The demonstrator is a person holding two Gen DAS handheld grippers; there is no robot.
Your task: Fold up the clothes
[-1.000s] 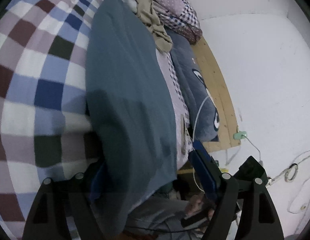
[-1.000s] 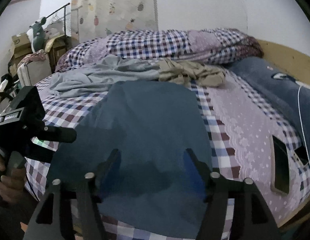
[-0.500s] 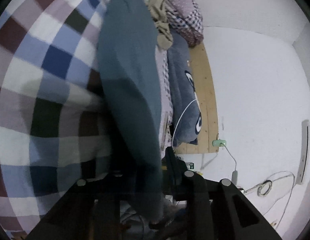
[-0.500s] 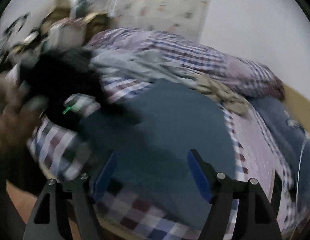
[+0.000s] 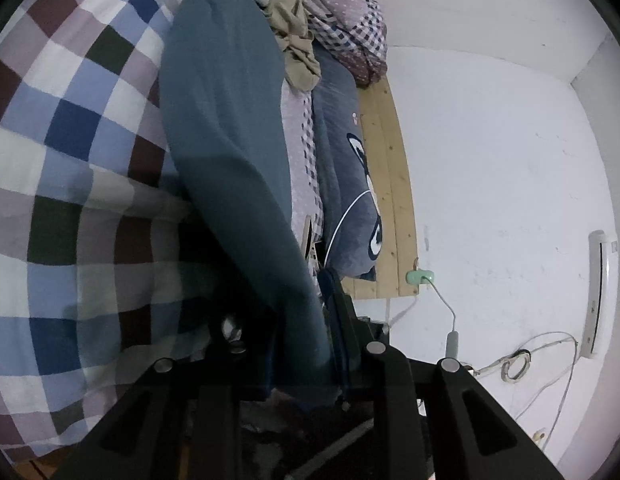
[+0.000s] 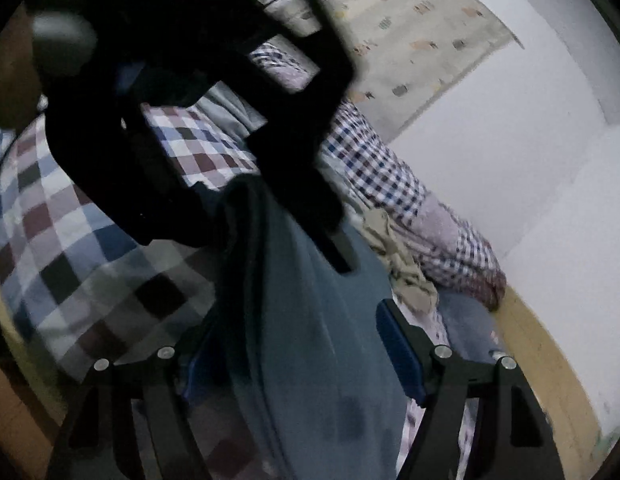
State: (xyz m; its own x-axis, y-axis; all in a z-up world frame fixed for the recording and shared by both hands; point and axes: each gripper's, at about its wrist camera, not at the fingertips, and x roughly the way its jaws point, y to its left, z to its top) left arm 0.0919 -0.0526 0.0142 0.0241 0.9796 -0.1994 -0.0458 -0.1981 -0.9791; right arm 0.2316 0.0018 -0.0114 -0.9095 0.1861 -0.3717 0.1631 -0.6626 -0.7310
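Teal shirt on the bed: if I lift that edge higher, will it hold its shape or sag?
Likely sag. The teal shirt already bends in a soft curve from the checked sheet up into the left gripper, whose jaws pinch it. It looks thin, so probably light. The right gripper stands open around it, so that side would trail.

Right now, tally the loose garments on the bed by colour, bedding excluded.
Teal: 1, the teal garment clamped in the left gripper, lying between the open fingers of the right gripper
Beige: 1, the crumpled beige garment
Grey: 1, the grey garment, mostly hidden
Total: 3
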